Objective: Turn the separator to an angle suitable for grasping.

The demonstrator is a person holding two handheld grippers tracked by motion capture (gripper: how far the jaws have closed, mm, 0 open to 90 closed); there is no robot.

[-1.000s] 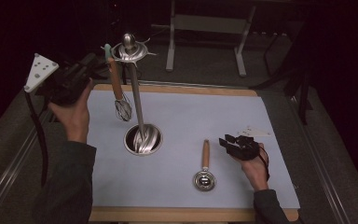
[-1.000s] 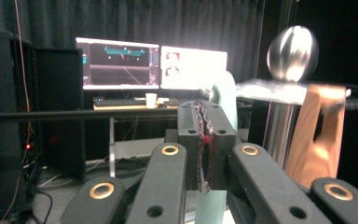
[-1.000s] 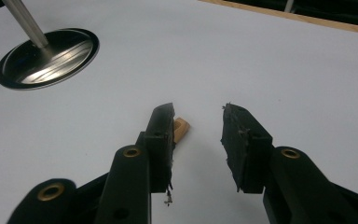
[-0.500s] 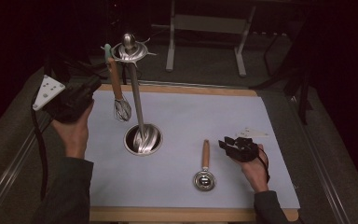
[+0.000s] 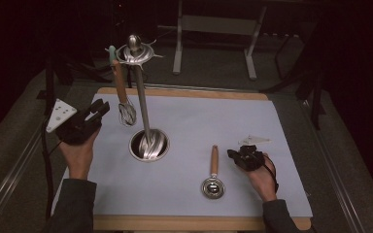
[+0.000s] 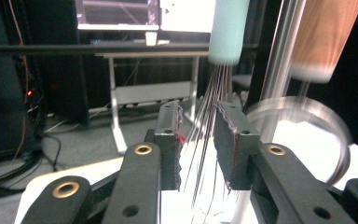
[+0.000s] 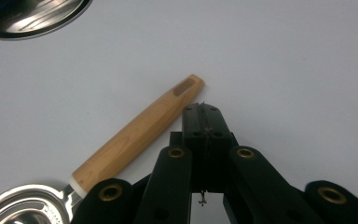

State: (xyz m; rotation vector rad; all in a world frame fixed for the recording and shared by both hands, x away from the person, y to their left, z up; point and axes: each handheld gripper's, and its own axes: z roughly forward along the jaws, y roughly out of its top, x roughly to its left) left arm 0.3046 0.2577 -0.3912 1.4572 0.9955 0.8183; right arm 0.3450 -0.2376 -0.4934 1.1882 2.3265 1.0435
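**Whisk** (image 5: 126, 112). Hangs from a hook on the stand (image 5: 143, 111), left of the pole, its wire head just above the mat (image 5: 272, 126).
- Handling: probably light. The wires are thin and springy, so they will give and slide under your pads.
- Hold: take the stiff handle, not the wire head.
- It will likely swing on its hook if you nudge it.

**Left gripper** (image 5: 99, 109). The jaws are spread and have just been opening. In the left gripper view the whisk (image 6: 227, 32) wires run between the pads (image 6: 170, 140), which do not pinch them.

**Scoop** (image 5: 213, 170). Lies flat on the mat, right of the stand's base, with its metal bowl towards you and its wooden handle pointing away.
- Handling: rigid and likely light. The faceted wood should grip well, while the polished bowl would be slippery.
- Hold: pinch across the handle near its far end.

**Right gripper** (image 5: 230, 154). Sits just beside the scoop (image 7: 140, 126) handle tip. The jaws are pressed together, having just closed, with nothing between them. Spread them before you take hold.

**Markings.**
- There is a darker patch near the end of the scoop handle, which may be a stamp. It is unreadable.
- No other writing can be made out.
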